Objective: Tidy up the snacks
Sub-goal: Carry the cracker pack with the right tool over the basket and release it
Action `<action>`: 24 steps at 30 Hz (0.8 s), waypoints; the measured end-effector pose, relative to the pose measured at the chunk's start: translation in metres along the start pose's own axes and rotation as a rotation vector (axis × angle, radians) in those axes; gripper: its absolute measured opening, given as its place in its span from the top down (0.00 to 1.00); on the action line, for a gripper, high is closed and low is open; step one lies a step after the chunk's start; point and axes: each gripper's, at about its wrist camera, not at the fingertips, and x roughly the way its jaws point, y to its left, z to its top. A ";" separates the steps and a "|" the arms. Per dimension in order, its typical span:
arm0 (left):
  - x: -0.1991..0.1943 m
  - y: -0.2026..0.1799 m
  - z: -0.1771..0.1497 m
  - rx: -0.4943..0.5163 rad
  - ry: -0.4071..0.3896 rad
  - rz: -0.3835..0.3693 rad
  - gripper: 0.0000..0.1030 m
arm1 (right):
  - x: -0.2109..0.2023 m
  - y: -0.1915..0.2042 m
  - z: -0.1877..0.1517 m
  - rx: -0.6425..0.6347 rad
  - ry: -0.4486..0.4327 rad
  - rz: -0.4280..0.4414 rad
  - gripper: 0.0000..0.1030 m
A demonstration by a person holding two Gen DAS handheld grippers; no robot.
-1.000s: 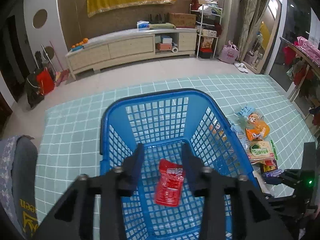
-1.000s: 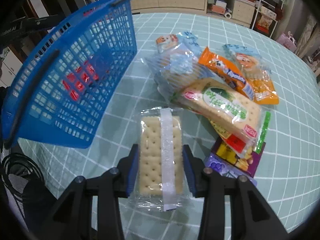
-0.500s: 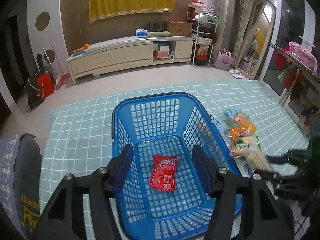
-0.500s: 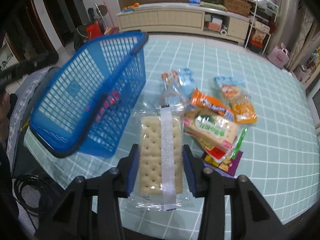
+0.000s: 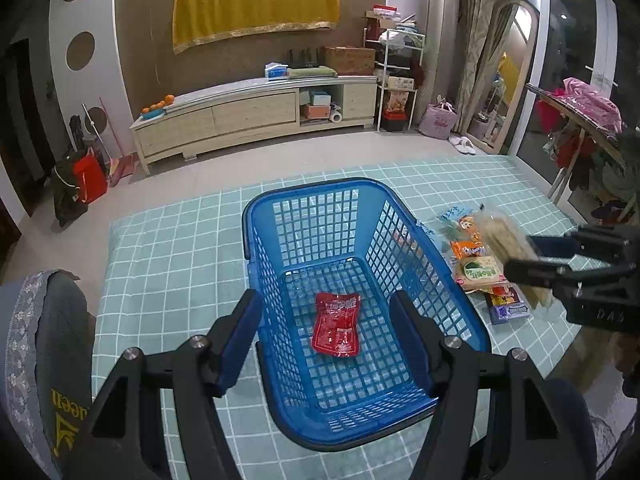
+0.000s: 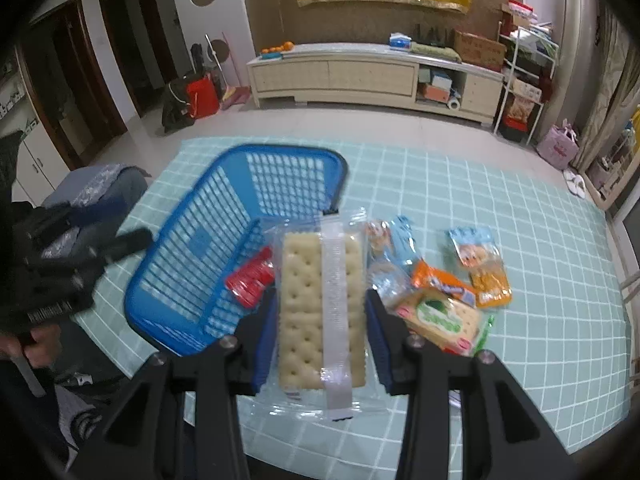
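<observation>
**Cracker pack held beside the basket**

My right gripper [image 6: 322,308] is clamped on a clear-wrapped cracker pack [image 6: 320,304], held above the teal checked surface [image 6: 500,208] beside the blue basket [image 6: 192,264]. My left gripper [image 5: 328,338] hangs over the basket, its jaws opening and empty; a red snack pouch [image 5: 336,330] lies on the basket floor. Other snack packets [image 6: 444,292] lie heaped right of the basket.

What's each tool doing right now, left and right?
Left tool: jaws opening, nothing between them, above the blue basket.
Right tool: shut on the cracker packet.
</observation>
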 end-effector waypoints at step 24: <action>0.013 0.041 -0.016 -0.067 0.043 -0.042 0.38 | 0.071 0.062 0.015 0.052 0.146 -0.056 0.55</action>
